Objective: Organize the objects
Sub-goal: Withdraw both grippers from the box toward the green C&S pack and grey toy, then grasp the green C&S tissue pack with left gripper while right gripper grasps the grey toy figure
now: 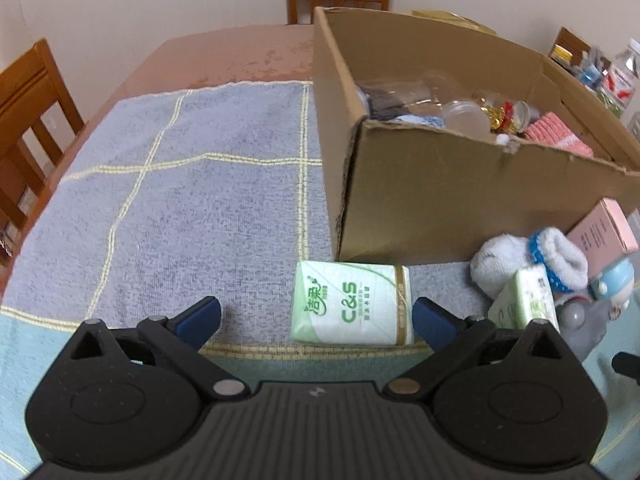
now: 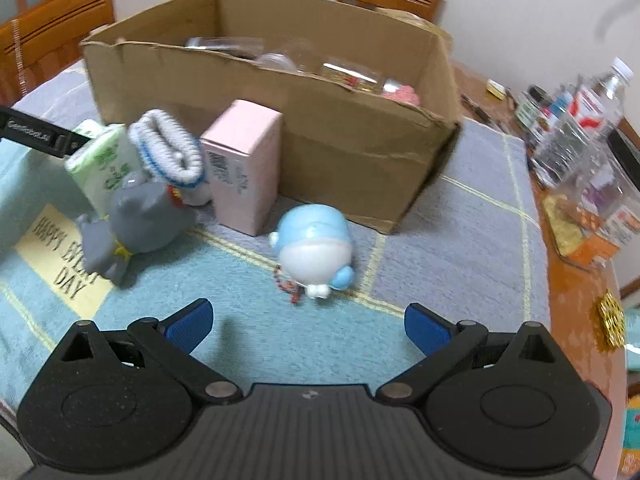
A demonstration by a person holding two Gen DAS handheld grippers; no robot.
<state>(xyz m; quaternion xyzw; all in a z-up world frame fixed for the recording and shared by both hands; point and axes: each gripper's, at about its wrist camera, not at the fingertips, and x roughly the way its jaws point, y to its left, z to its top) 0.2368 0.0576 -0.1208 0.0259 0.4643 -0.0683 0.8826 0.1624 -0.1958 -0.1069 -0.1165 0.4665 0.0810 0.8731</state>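
**Both tongs spread wide before the box**

The left tongs point(image 1: 316, 316) hung low over the towel point(image 1: 180, 184) on the bench point(image 1: 240, 52), level and aimed forward at the box point(image 1: 440, 184), their blue pads point(image 1: 200, 314) held far apart and gripping nothing. A tissue pack point(image 1: 352, 308) lay flat on the towel just in front of the box's near left corner, between the two pads but touching neither.

The right tongs point(image 2: 306, 322) also stood wide apart and empty, pointed at the box's point(image 2: 320, 132) front wall from a little farther back and tipped slightly down. A blue-and-white toy point(image 2: 314, 248) lay on the towel point(image 2: 460, 232) just in front of the box, beyond the pads and clear of them. A pink carton point(image 2: 244, 168) stood upright against the box's front wall. To the left of the carton, still in front of the box, a rolled white sock point(image 2: 172, 152), a second tissue pack point(image 2: 108, 164) and a grey soft toy point(image 2: 132, 220) were heaped together, touching one another. The left tongs' black arm showed at the left edge of that view, near the heap.

Inside the box lay clear jars, a pink cloth and other small things, too blurred to sort out. Bottles point(image 2: 580, 120) stood on the bench to the right of the box.
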